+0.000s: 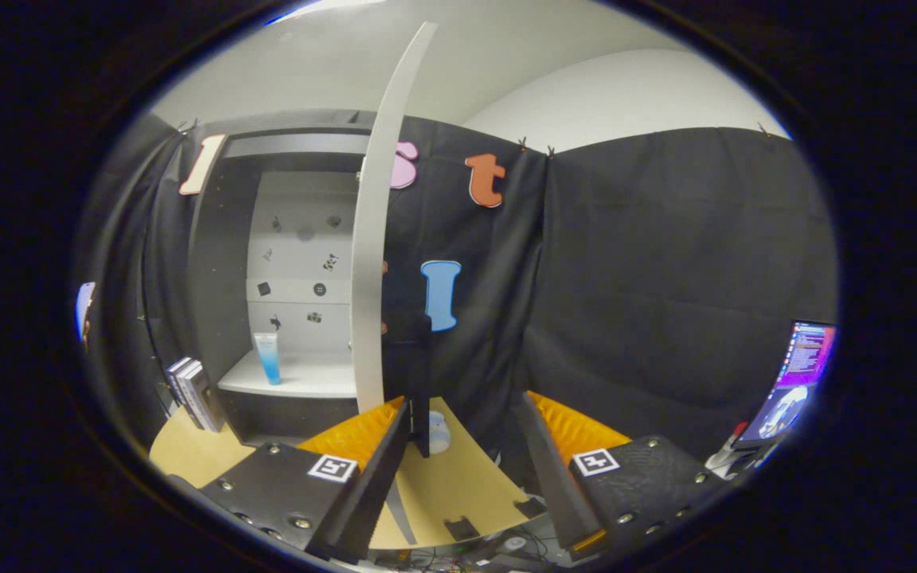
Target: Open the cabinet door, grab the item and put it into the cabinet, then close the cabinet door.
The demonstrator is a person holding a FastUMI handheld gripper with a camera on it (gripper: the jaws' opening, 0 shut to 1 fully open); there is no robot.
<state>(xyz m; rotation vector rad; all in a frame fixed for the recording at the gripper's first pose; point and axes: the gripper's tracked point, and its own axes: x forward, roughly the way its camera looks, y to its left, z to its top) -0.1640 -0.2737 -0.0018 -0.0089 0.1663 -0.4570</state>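
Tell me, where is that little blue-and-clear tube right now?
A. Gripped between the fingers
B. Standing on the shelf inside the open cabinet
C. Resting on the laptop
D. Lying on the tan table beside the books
B. The tube stands upright on the white shelf inside the cabinet, whose door is swung open edge-on; the gripper is beyond it, fingers apart and holding nothing.

White cabinet door [368, 263], white shelf [299, 380] in dark grey cabinet [220, 263]; clear tube [268, 357] fading to blue; tan tabletop [458, 485]; white back panel [303, 255] with small black marks.
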